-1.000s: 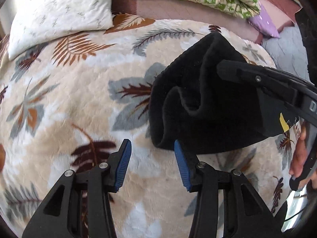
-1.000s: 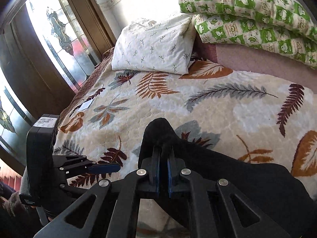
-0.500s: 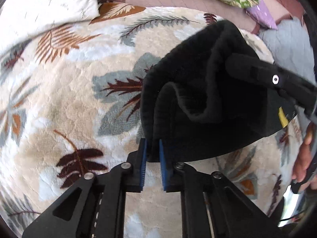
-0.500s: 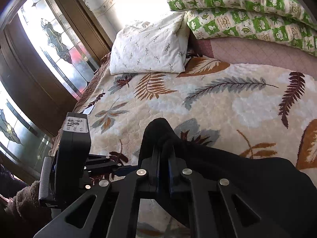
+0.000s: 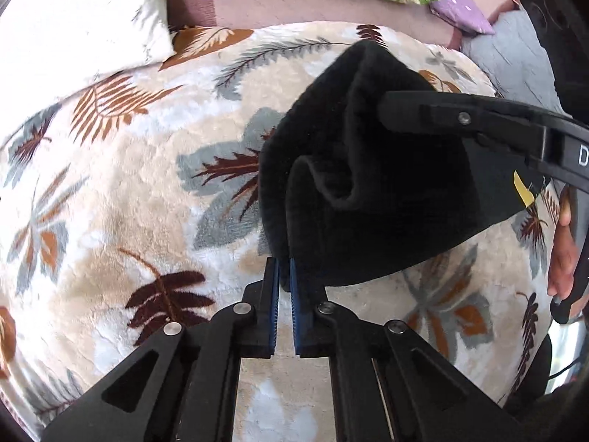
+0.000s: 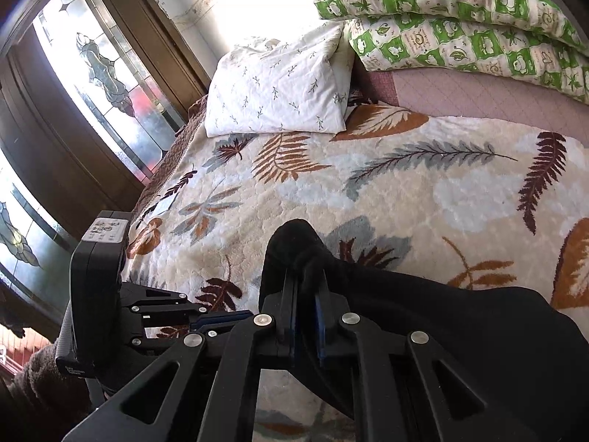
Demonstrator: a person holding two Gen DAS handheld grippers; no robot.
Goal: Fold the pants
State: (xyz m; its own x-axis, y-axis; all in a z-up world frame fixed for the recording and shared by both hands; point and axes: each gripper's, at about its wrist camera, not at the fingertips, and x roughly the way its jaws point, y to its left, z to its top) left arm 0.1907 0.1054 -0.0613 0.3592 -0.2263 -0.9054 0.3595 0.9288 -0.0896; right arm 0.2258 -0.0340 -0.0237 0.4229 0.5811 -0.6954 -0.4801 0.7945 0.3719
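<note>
The black pants (image 5: 368, 169) are bunched and partly folded on a leaf-patterned blanket (image 5: 129, 191). My left gripper (image 5: 284, 270) is shut on the near corner of the pants' edge. My right gripper (image 6: 305, 276) is shut on another bunched corner of the pants (image 6: 460, 324), and its black arm also shows at the right in the left wrist view (image 5: 478, 121). The left gripper also shows low at the left in the right wrist view (image 6: 221, 318). The cloth sags between the two grips.
A white pillow (image 6: 279, 88) lies at the head of the bed, with green patterned pillows (image 6: 460, 11) beside it. A purple cushion (image 5: 460, 7) and grey quilt (image 5: 515, 51) lie at the far right. A glass-panelled wooden door (image 6: 92, 84) stands left of the bed.
My left gripper was open short of the pants, moved forward and closed on their near edge. The right gripper has kept its hold and barely moved.
</note>
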